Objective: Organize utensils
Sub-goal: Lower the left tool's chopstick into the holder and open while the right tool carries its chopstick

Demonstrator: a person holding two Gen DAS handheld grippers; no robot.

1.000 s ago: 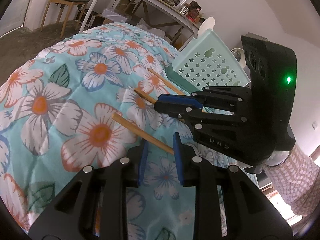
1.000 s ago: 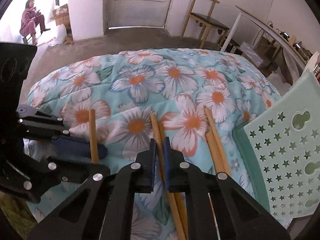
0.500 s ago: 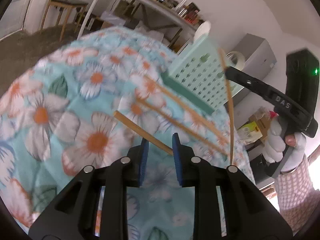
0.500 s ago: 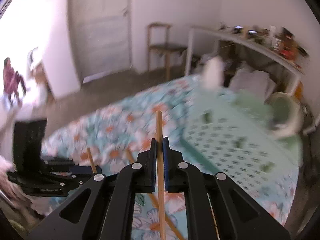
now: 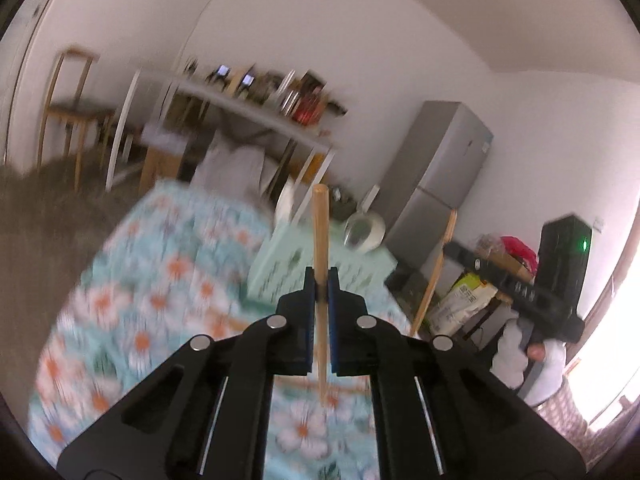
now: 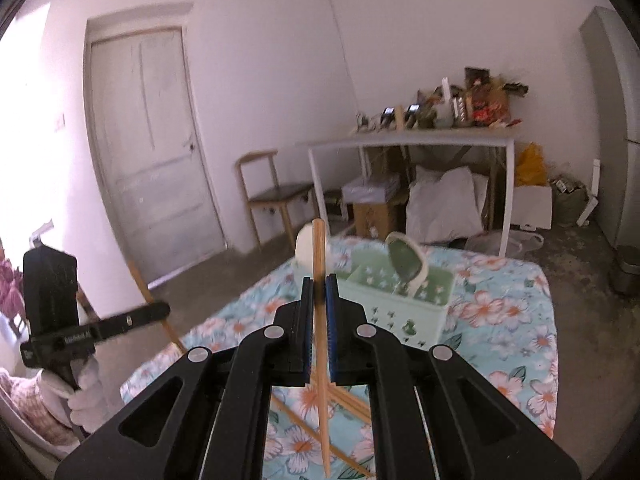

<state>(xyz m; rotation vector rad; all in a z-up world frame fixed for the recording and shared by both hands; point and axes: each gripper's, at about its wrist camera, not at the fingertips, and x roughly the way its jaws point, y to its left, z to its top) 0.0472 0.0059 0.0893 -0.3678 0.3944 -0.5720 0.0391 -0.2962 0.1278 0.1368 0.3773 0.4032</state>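
Both chopsticks are up off the cloth now, one in each of your grippers.

Your left gripper (image 5: 321,280) has just closed its jaws on a chopstick (image 5: 320,232) at centre frame; a second ago it sat loose between them on the floral cloth (image 5: 160,280). Your right gripper (image 6: 319,286) pinches its own chopstick (image 6: 319,248) upright. Looks like the carry step: next you'd tip both sticks into the mint utensil caddy (image 6: 400,300), right of centre in the right view. More chopsticks (image 6: 344,400) wait low in that frame.
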